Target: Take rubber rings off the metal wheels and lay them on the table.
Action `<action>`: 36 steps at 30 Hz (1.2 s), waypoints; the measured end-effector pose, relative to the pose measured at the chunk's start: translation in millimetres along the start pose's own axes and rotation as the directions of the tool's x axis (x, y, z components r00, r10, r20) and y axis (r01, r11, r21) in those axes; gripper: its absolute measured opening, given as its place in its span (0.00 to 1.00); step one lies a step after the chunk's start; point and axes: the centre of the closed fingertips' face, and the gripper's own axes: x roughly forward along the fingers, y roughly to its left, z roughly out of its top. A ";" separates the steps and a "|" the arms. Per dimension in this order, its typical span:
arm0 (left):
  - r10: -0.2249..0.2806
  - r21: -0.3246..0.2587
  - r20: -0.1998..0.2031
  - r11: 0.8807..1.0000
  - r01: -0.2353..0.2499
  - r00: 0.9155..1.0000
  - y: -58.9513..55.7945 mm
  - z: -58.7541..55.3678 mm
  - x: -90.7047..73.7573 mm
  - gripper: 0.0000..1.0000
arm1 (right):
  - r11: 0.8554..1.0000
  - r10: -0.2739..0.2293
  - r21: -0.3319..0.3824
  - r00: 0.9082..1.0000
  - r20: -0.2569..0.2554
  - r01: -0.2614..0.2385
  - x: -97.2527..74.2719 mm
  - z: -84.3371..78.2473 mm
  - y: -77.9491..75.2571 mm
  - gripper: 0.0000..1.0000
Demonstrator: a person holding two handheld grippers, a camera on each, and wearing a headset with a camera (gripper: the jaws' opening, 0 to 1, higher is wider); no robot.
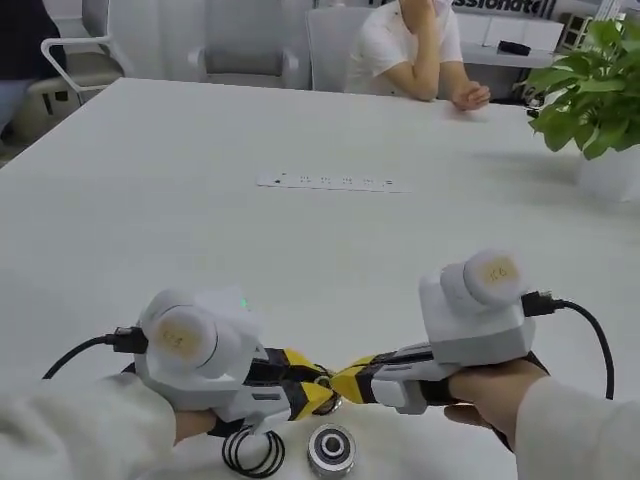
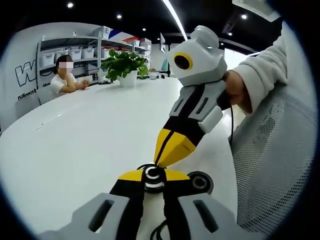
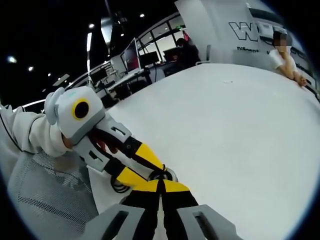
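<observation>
**Both tongs met on one wheel, ring not yet off**

Loose black rubber rings [image 1: 253,452] lay on the white tabletop [image 1: 300,230], near its front edge, just beside the left tongs [image 1: 312,392]. The left tongs pinched a small metal wheel [image 2: 153,180] with its black rubber ring [image 2: 147,165] on. A second metal wheel [image 1: 331,450] sat just beside it on the tabletop. The right tongs [image 3: 160,186] pointed in from the right, pressed together, tips at the held wheel's rim. Could not tell if they gripped the ring. The ring faced the right tongs, so a rightward pull seemed likely.

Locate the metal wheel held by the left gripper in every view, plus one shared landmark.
Head view: metal wheel low centre, where yellow jaw tips meet.
Left gripper view: bottom centre, between its jaws.
Right gripper view: low centre, beyond its jaws.
Shared landmark: seated person across the table.
</observation>
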 end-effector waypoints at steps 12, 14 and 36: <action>-0.031 -0.002 -0.009 1.000 0.031 0.999 0.3 14.5 -11.7 0.16 | 0.999 -0.011 0.046 1.000 0.010 0.010 -3.4 1.2 -1.9 0.00; -0.037 -0.017 0.003 0.999 0.037 0.999 1.5 21.6 -16.9 0.18 | 0.999 -0.011 0.050 1.000 0.015 0.010 -3.8 2.2 -1.8 0.00; -0.088 0.077 0.019 0.993 0.086 0.996 -18.8 63.2 -69.8 0.44 | 0.997 0.063 0.036 0.994 0.086 -0.066 -8.3 24.3 20.6 0.00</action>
